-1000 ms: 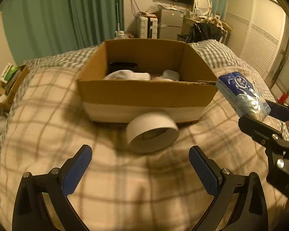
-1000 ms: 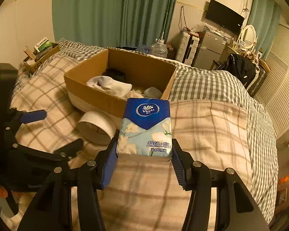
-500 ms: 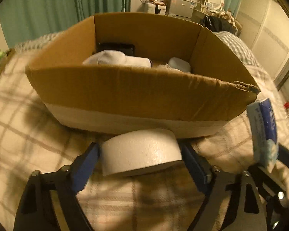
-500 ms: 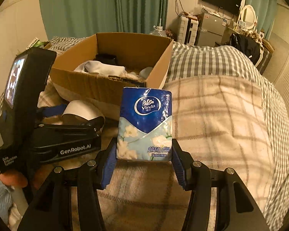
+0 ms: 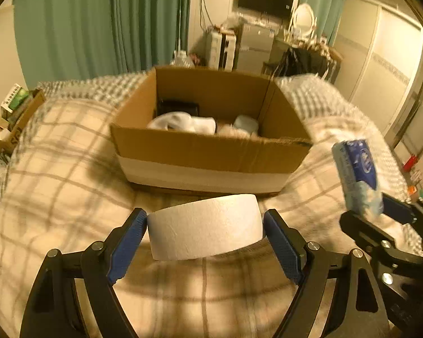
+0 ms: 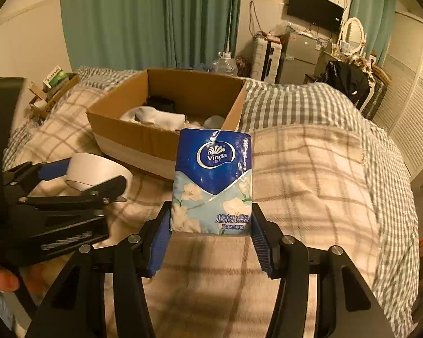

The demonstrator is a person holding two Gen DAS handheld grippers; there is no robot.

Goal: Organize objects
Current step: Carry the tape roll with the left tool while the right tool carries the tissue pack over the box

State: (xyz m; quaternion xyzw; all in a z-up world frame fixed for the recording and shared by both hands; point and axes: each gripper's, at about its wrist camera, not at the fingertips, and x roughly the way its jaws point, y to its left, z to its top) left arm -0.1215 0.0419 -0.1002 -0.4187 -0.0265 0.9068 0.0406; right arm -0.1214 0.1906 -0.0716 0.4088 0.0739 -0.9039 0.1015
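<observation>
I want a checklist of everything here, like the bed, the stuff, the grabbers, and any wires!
Surface: plaid blanket over a bed.
Job's things: cardboard box on the blanket, open, with white cloth and a dark thing inside; white tape roll; blue Vinda tissue pack.
Clutter: small carton of packets at the bed's far left edge.
Grippers: left gripper shut on the tape roll; right gripper shut on the tissue pack, held upright.
Cables: wires hang on the wall below the television.
Surroundings: green curtains, round mirror, water jug.
</observation>
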